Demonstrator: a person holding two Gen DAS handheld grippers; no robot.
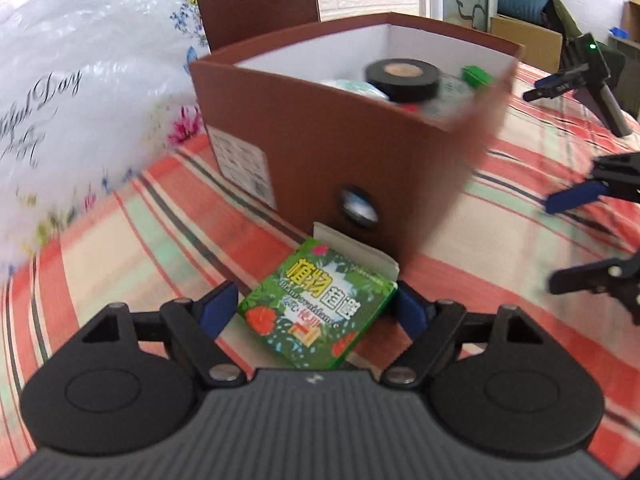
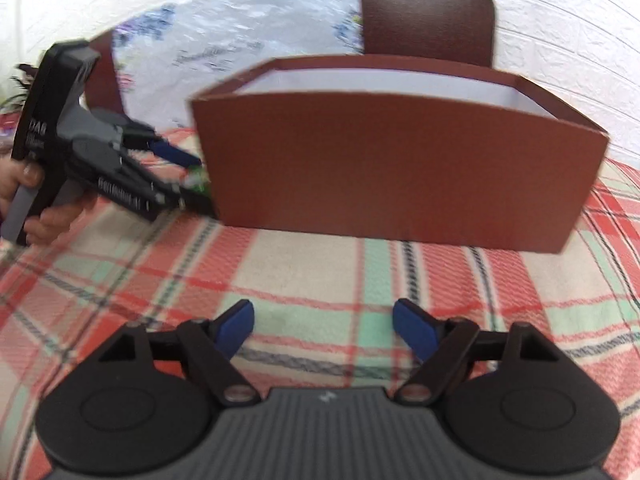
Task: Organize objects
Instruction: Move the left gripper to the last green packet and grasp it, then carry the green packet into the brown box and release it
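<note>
Between the blue pads (image 1: 218, 312) of my left hand-held gripper (image 1: 316, 310) lies a green carton (image 1: 316, 308) on the plaid table (image 1: 120, 248); the jaws stand spread, the right pad touching its edge and the left pad just clear. Directly ahead, the brown box (image 1: 360, 148) blocks the way, its corner just beside the carton's open flap. Inside it sit a black tape roll (image 1: 404, 80) and other small items. A flowered plastic bag (image 1: 80, 80) bulges beside it. My right hand-held gripper (image 2: 324, 330) is wide and empty, facing the box's long side.
</note>
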